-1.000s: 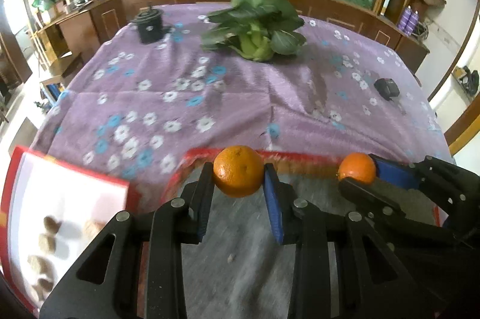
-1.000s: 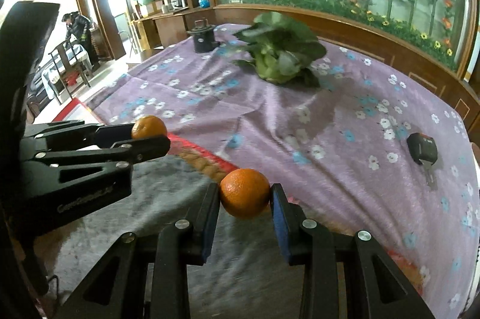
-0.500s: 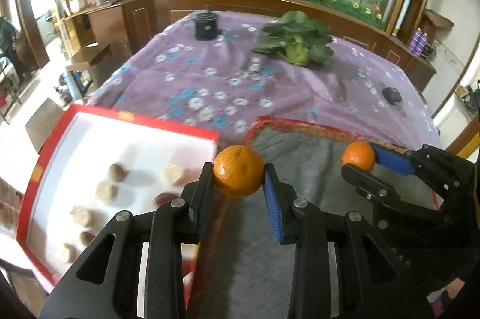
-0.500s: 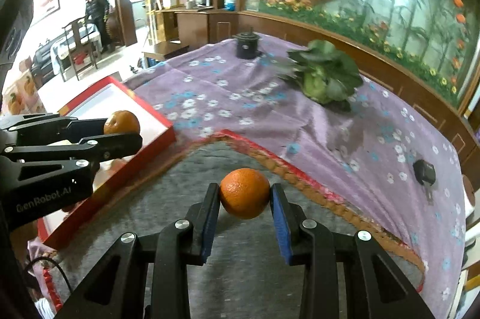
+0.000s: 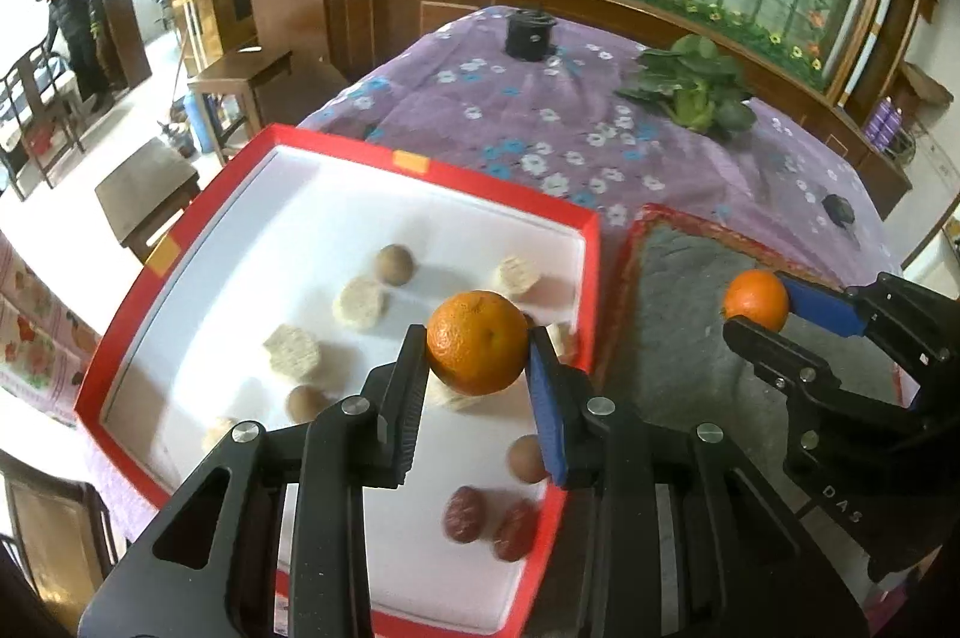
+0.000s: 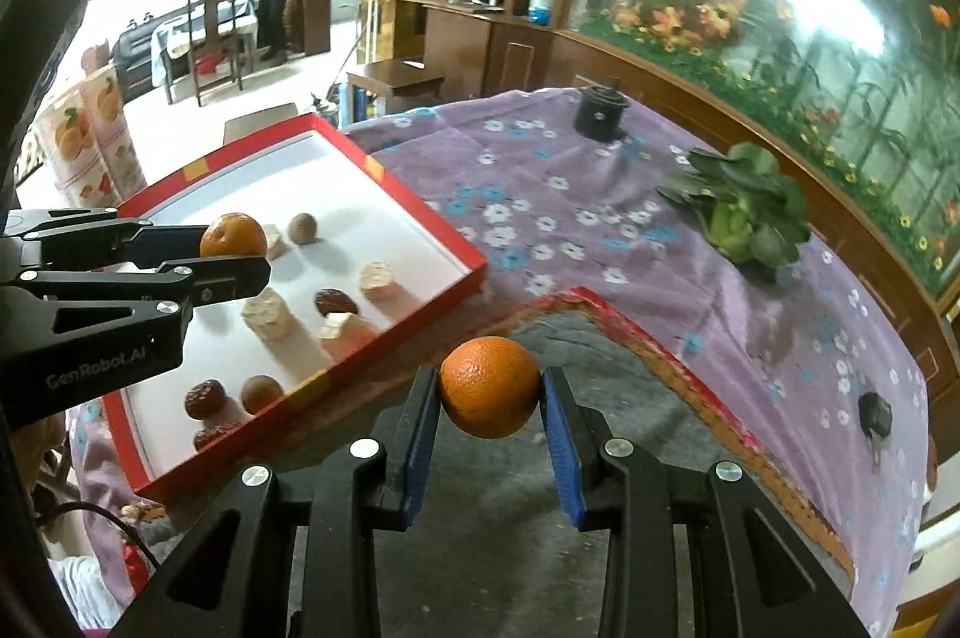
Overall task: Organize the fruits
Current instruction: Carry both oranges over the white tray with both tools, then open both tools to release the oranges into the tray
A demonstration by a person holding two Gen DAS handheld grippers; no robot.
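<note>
My left gripper (image 5: pixel 478 345) is shut on an orange (image 5: pixel 477 341) and hangs over the right part of a red-rimmed white tray (image 5: pixel 414 167). Inside the tray lie several pale fruit chunks (image 5: pixel 360 300), brown round fruits (image 5: pixel 394 264) and red dates (image 5: pixel 463 513). My right gripper (image 6: pixel 489 389) is shut on a second orange (image 6: pixel 489 386) above a grey mat (image 6: pixel 522 476), just right of the tray (image 6: pixel 393 185). The right wrist view also shows the left gripper (image 6: pixel 237 254) with its orange (image 6: pixel 233 234); the left wrist view shows the right gripper (image 5: pixel 757 305) with its orange (image 5: pixel 756 300).
A purple flowered tablecloth (image 5: pixel 540 128) covers the table. On it sit a leafy green vegetable (image 5: pixel 696 89), a black pot (image 5: pixel 528 32) at the far end and a small black object (image 5: pixel 839 209). Wooden cabinets, stools and a person (image 5: pixel 69 26) stand beyond the left edge.
Both grippers have swung left with their oranges: the tray, first at the left edge, now lies under the left gripper. The grey mat has slid to the right. Both grips are unchanged.
</note>
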